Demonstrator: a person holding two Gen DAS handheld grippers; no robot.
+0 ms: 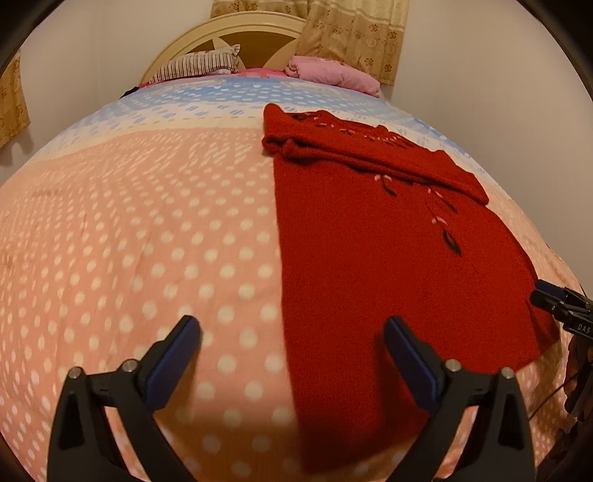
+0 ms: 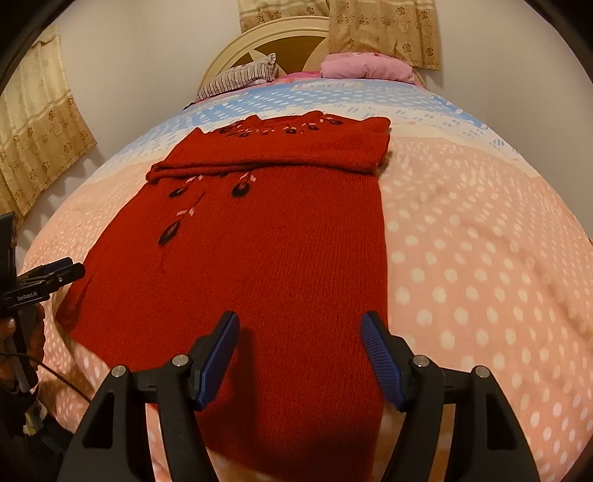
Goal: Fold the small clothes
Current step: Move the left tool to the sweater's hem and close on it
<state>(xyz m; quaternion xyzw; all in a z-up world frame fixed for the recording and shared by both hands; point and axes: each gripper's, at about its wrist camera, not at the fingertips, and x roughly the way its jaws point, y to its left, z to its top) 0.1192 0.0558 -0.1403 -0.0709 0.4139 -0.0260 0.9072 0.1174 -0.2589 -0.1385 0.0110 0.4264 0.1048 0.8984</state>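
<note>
Left gripper [image 1: 291, 330]: fingers spread wide, nothing between them, hovering over the near hem of the red sweater [image 1: 370, 259] and the dotted pink bedspread [image 1: 129, 241]. Right gripper [image 2: 300, 326]: fingers also apart, empty, above the sweater's near edge. Sweater flat on the bedspread, sleeves folded across the chest near the collar, flower embroidery facing up. Beyond, at the headboard [image 2: 267, 40]: striped pillow [image 2: 241, 76], pink pillow [image 2: 365, 66]. Patterned curtains [image 2: 381, 26] behind.
</note>
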